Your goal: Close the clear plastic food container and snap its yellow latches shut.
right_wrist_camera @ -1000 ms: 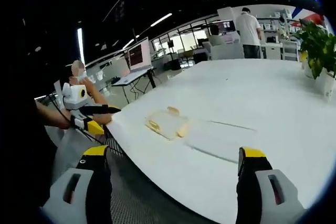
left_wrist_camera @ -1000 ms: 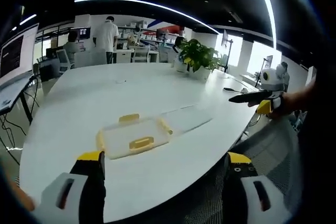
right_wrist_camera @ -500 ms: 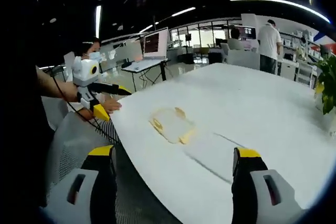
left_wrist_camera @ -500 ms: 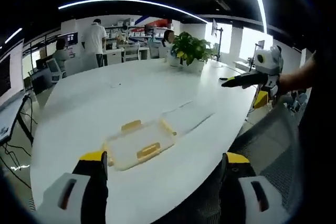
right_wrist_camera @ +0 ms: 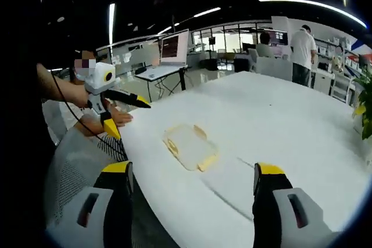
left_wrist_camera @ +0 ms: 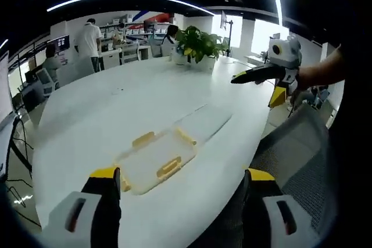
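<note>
big white oval table (left_wrist_camera: 116, 108) in an open office with a potted plant (left_wrist_camera: 197, 45), clear food container (left_wrist_camera: 154, 160) sitting near its edge, left gripper (left_wrist_camera: 180, 193) and right gripper (right_wrist_camera: 192, 187) both spread wide

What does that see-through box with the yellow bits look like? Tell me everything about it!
The box is a shallow, clear plastic food container with rounded corners, lying flat on the white table near its edge. Yellow latches sit along its sides; in the left gripper view three show plainly. Beside it lies a flat clear sheet, probably its lid, so it looks open. Nothing grips it: both the left gripper and the right gripper are open and hover short of it.
</note>
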Tool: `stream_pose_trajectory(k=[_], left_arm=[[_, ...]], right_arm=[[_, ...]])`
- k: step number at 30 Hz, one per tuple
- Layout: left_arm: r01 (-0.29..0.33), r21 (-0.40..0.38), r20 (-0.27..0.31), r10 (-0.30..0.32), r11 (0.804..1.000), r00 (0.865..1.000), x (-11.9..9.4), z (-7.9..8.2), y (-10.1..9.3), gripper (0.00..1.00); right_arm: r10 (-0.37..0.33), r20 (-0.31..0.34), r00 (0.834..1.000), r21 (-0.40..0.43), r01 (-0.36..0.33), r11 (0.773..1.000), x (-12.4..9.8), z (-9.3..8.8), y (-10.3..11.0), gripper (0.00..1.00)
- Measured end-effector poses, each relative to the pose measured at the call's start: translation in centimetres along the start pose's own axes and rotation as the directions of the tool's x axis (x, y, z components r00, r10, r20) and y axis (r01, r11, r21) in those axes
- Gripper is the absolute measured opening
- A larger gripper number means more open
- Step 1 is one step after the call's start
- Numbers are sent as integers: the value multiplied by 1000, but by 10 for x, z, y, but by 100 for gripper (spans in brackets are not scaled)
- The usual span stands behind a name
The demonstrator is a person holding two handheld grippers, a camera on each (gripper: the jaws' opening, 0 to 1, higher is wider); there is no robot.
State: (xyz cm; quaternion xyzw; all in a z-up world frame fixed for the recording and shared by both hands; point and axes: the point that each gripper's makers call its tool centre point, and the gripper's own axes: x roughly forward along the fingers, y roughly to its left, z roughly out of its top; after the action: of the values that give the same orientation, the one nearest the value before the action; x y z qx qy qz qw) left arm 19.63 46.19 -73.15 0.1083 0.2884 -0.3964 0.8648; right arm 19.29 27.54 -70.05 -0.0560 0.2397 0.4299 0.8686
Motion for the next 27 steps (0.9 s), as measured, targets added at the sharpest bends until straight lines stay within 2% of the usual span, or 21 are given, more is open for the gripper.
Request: stream_pose_trajectory(k=[11, 13, 16, 22, 27], left_arm=[[83, 83, -89, -76, 993, 993, 14, -12, 15, 87], [116, 53, -109, -110, 992, 988, 17, -15, 17, 86], [132, 96, -138, -118, 987, 983, 20, -20, 24, 85], [176, 124, -183, -152, 977, 971, 24, -25, 39, 85], [204, 147, -197, -173, 968, 965, 26, -24, 49, 85]], right_arm=[[38, -58, 998, -63, -42, 997, 29, 9, -4, 81], [45, -94, 995, -84, -53, 995, 36, 7, -4, 80], [57, -116, 992, -90, -68, 994, 45, 6, -4, 80], [68, -166, 984, -102, -86, 991, 61, -3, -5, 78], [73, -207, 976, -114, -98, 989, 70, -9, -4, 77]])
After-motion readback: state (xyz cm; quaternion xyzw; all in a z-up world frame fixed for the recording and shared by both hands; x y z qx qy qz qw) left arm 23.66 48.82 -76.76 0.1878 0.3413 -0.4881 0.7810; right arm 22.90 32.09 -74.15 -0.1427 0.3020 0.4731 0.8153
